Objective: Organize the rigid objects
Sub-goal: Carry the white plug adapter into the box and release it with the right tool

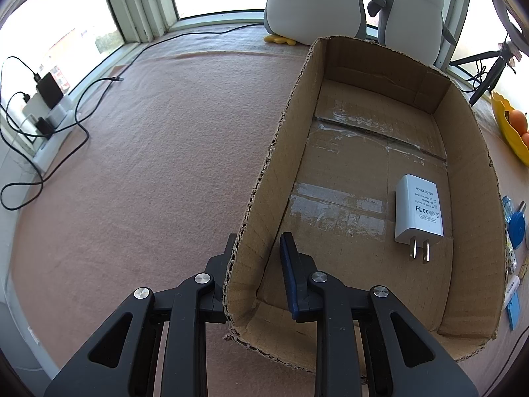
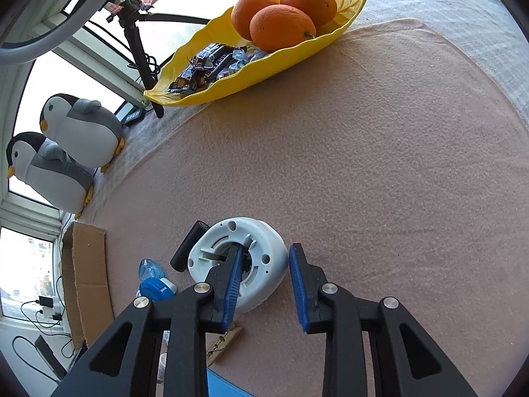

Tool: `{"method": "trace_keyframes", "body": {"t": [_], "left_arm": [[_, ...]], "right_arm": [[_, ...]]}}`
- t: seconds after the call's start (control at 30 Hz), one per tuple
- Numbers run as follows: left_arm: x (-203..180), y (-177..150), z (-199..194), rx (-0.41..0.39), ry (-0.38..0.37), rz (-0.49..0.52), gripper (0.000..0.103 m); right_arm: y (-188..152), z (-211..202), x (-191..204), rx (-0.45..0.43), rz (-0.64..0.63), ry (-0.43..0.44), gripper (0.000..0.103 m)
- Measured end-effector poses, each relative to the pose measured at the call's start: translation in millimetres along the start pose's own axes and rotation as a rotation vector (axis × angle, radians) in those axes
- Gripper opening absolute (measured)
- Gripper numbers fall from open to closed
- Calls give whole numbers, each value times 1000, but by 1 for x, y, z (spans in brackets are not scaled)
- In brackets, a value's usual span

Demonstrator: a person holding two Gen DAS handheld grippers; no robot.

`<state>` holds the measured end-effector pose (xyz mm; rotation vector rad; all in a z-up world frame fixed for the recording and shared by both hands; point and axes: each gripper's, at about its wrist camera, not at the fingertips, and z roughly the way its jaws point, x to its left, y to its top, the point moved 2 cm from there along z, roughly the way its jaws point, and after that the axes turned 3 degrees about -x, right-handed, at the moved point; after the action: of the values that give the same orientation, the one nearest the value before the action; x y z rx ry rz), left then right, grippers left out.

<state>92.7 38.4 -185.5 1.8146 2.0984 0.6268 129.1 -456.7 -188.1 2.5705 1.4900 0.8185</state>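
An open cardboard box lies on the pink cloth; a white AC adapter lies inside it. My left gripper straddles the box's left wall, one finger outside and one inside, with the jaws apart around the wall. In the right wrist view a white round plastic device lies on the cloth. My right gripper is open around its right part, the left finger over its central hole, the right finger beside its outer edge. A black cylinder lies to its left.
A yellow leaf-shaped dish holds three oranges and wrapped sweets. Two plush penguins sit by the window. A blue round object, a wooden clothespin and the box lie at left. Chargers and cables sit far left.
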Motion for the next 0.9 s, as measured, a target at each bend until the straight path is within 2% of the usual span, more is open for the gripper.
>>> {"method": "trace_keyframes", "body": {"t": [0.57, 0.9], "left_arm": [[0, 0, 0, 0, 1, 0, 23], [0, 0, 0, 0, 0, -1, 23]], "right_arm": [[-8, -22, -1, -57, 2, 24, 25], [-18, -56, 60, -112, -131, 85, 25]]}}
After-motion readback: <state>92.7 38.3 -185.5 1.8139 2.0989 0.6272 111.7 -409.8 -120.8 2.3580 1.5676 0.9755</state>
